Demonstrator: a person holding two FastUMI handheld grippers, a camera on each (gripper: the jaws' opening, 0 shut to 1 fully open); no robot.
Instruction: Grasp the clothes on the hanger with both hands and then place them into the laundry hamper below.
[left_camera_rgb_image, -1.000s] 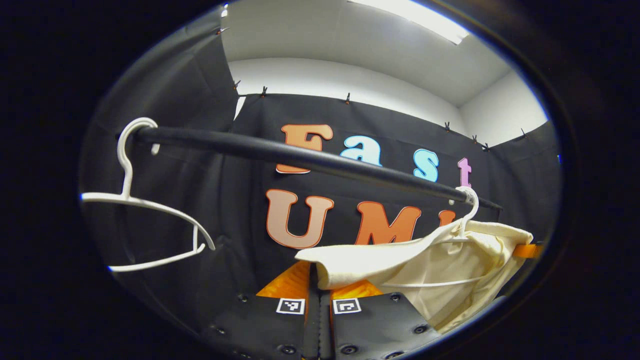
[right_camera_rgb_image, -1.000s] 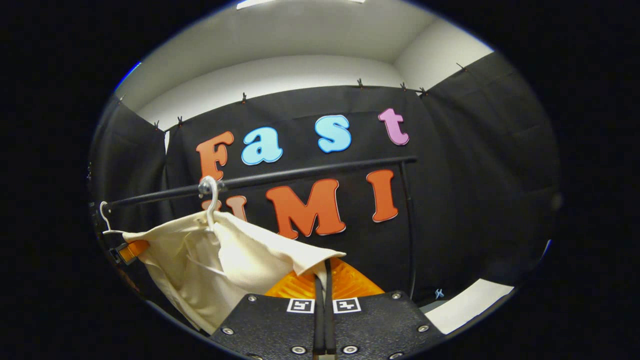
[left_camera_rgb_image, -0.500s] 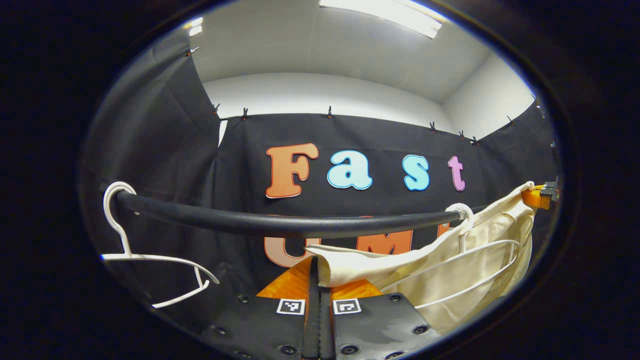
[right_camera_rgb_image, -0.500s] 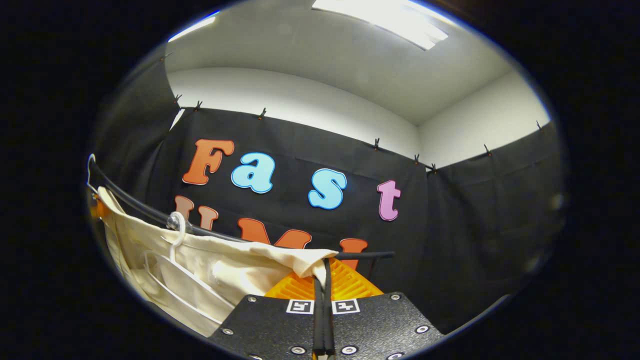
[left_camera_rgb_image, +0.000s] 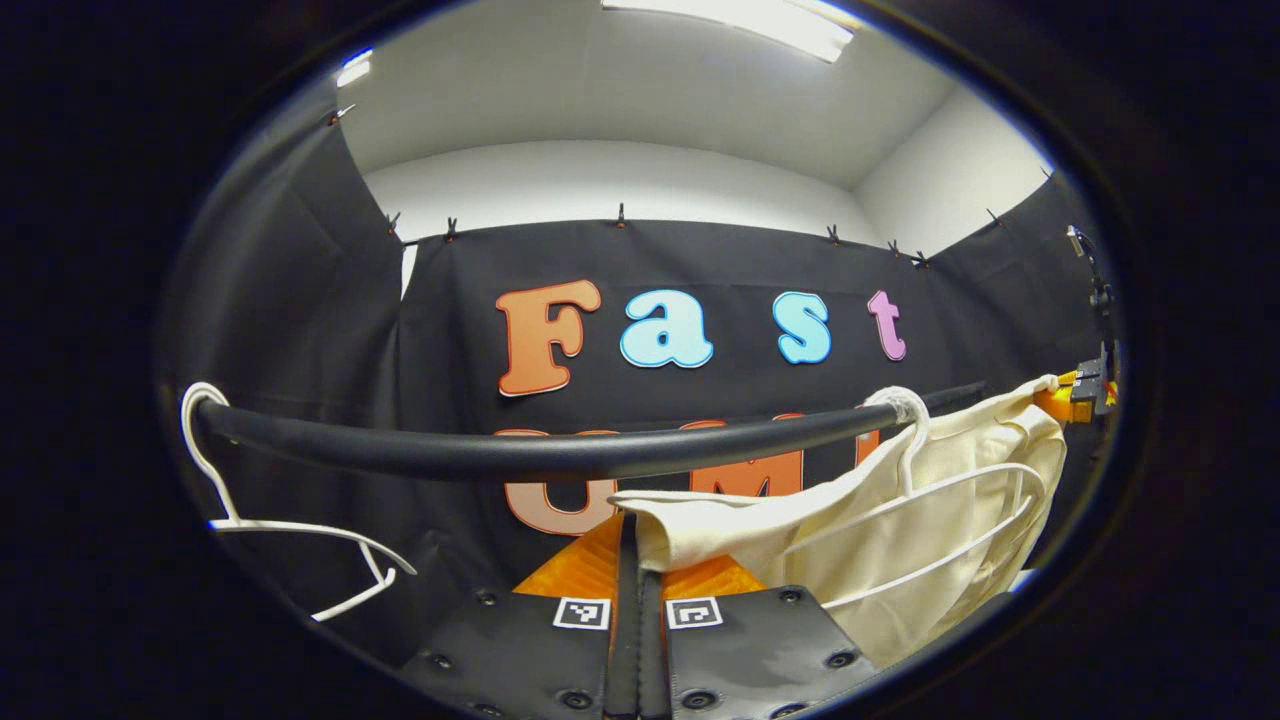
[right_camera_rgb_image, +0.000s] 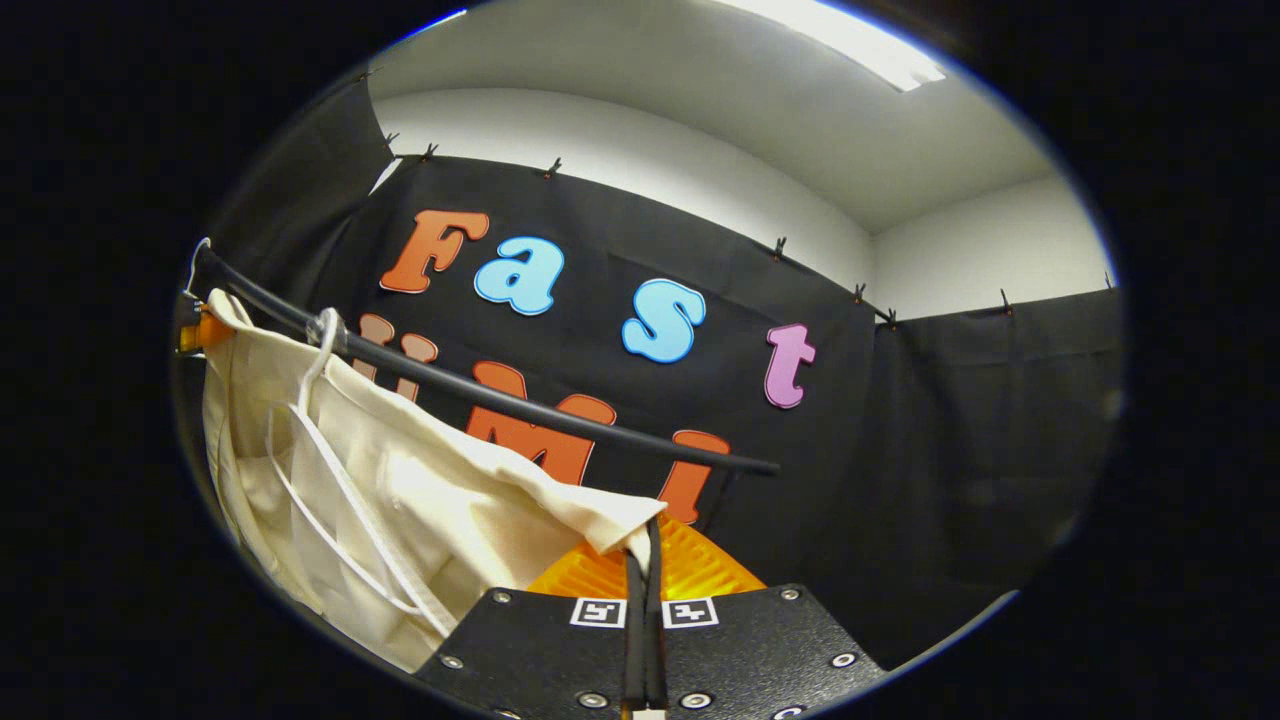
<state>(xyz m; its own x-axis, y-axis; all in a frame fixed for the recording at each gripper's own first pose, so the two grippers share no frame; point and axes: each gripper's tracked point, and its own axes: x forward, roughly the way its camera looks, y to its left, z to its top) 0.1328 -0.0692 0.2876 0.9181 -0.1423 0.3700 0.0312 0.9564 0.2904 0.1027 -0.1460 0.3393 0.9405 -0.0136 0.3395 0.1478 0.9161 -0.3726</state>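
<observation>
The cream garment (left_camera_rgb_image: 900, 540) is hanging draped over a white hanger (left_camera_rgb_image: 915, 470) whose hook is sitting on the black rail (left_camera_rgb_image: 520, 455). In the left gripper view it is spreading from the centre out toward 3 o'clock; in the right gripper view it is filling the area from 9 toward 7 o'clock.

The step in hand looks like drawing the cloth off the hanger. To do it well, both grippers should be lifting the shoulders up and outward together, so the fabric is sliding clear of the hanger's arms rather than dragging the hook along the rail. Uneven pulling risks tilting the hanger and snagging the cloth.

The left gripper (left_camera_rgb_image: 632, 560) is showing at 6 o'clock with its fingers pressed together, pinching one corner of the garment. The right gripper (right_camera_rgb_image: 640, 565) is likewise closed, nipping the opposite corner at 6 o'clock in its own view.

An empty white hanger (left_camera_rgb_image: 290, 540) is dangling near 9 o'clock on the same rail. The laundry hamper lies somewhere below.
</observation>
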